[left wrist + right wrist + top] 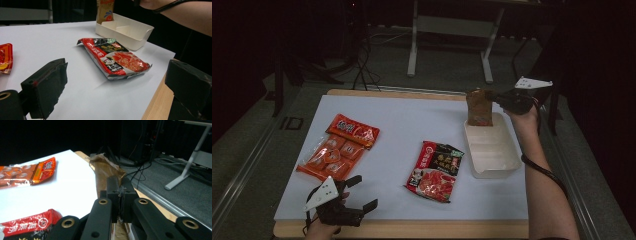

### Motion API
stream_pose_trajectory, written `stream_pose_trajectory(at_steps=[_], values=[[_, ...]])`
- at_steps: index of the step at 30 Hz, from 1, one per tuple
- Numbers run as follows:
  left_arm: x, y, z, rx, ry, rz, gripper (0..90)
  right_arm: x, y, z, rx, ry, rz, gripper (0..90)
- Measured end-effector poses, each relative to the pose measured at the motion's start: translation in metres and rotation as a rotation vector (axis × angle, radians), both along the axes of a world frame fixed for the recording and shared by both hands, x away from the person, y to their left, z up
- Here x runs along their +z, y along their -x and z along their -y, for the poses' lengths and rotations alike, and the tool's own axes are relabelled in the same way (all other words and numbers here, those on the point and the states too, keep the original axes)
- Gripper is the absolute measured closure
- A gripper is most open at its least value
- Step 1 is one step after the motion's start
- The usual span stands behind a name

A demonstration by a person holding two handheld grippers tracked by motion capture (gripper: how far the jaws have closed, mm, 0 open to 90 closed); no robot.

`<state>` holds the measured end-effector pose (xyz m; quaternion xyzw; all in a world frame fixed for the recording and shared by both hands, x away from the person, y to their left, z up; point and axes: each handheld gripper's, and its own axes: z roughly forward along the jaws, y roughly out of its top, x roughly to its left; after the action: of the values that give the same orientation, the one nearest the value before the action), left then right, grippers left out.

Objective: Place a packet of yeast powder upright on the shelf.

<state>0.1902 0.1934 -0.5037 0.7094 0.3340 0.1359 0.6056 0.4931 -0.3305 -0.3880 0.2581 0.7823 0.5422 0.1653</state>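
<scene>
The right gripper (pixel 507 101) pinches a brown packet (pixel 478 107) by its top edge, upright over the white tray (pixel 494 162) at two o'clock, probably to lower it in, while the left gripper (pixel 357 192) rests wide open and empty at seven o'clock.

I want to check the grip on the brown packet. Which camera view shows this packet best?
The high view: the whole brown packet hangs upright over the far end of the white tray, pinched by the right gripper. The right gripper view shows its crumpled edge between the shut jaws. The left gripper view shows its lower part far off.
</scene>
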Motion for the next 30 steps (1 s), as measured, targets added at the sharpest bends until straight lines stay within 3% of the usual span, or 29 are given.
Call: stream_pose_trajectory(at_steps=[7, 12, 14, 19, 20, 26, 30], values=[[-0.001, -0.001, 0.0, -0.002, -0.003, -0.005, 4.8, -0.014, 0.002, 0.007, -0.03, -0.01, -0.036, 88.0], [-0.002, -0.002, 0.001, 0.0, 0.006, -0.005, 4.8, -0.027, 0.005, 0.018, -0.086, 0.006, -0.076, 86.0], [-0.001, -0.002, 0.001, -0.002, 0.027, -0.004, 4.8, -0.028, 0.008, 0.023, -0.113, -0.015, -0.088, 82.4], [0.0, -0.004, 0.004, -0.011, 0.033, -0.001, 4.8, -0.02, 0.014, 0.028, -0.133, -0.015, -0.062, 76.7], [0.0, -0.004, 0.004, -0.013, 0.035, 0.001, 4.8, -0.015, 0.018, 0.029, -0.129, -0.019, -0.048, 72.1], [0.002, -0.004, 0.008, -0.025, 0.039, 0.01, 4.8, 0.003, 0.029, 0.033, -0.126, -0.081, -0.016, 68.7], [0.003, -0.005, 0.009, -0.029, 0.003, 0.017, 5.2, 0.011, 0.036, 0.032, -0.132, -0.079, -0.021, 66.6]])
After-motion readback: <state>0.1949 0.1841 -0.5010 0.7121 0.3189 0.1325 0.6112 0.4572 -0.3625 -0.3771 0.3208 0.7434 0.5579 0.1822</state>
